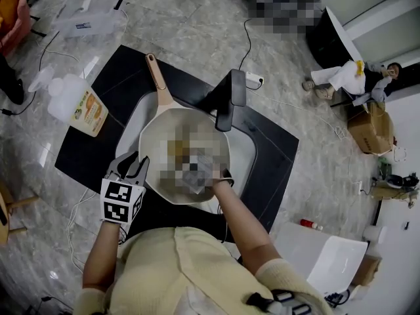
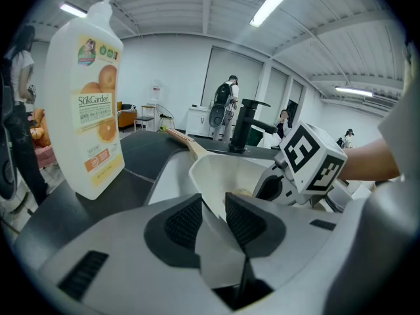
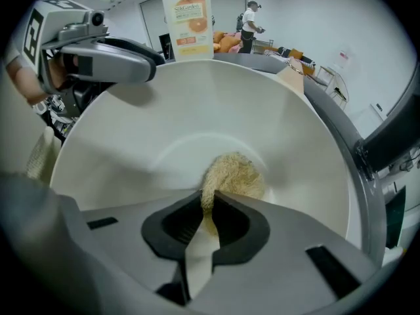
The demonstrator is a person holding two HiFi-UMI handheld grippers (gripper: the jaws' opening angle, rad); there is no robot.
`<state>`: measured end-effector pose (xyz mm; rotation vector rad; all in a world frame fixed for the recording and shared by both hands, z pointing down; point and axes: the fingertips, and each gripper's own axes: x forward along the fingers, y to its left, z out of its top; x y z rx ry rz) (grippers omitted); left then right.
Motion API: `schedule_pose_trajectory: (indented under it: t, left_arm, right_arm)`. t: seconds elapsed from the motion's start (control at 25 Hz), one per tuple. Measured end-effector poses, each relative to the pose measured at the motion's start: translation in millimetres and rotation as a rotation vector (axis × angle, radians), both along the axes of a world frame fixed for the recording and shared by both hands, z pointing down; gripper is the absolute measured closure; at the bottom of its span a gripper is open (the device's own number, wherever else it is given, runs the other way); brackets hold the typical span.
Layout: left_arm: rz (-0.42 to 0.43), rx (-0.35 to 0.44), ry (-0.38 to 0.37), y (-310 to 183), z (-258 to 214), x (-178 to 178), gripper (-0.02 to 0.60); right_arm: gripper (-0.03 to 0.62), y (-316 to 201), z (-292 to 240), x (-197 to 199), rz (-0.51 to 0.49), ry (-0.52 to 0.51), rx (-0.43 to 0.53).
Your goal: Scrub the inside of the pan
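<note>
The right claw [image 3: 209, 210] pinches a tan scrub pad [image 3: 233, 172] against the inner floor of the cream pan [image 3: 197, 104]. The left claw [image 2: 213, 216] is clamped on the pan's rim. The pan sits in the sink [image 1: 128, 120] at the middle of the bench [image 1: 85, 153].

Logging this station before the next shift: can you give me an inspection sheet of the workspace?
Surface: black counter with inset sink.
Job's things: cream pan in the sink; tan scrub pad on its inside.
Clutter: soap bottle on the counter, left of the pan.
Tongs: left tongs shut on pan rim; right tongs shut on scrub pad.
Cables: dark cable on the floor beyond the faucet.
Surroundings: marble floor, clear bin, cardboard box, seated person.
</note>
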<state>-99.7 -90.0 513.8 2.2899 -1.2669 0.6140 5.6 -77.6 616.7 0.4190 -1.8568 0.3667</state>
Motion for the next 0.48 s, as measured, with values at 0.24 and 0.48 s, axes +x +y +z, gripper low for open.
schedule_pose_trajectory:
  t: [0.24,0.48]
  left_arm:
    - [0.000,0.002,-0.006,0,0,0,0.468]
    - [0.002,0.001,-0.011,1,1,-1,0.468]
  right_arm:
    - [0.542,24,-3,-9,-0.075,-0.009,-0.078]
    - [0.542,52,-8,-17,-0.133,-0.013,-0.200]
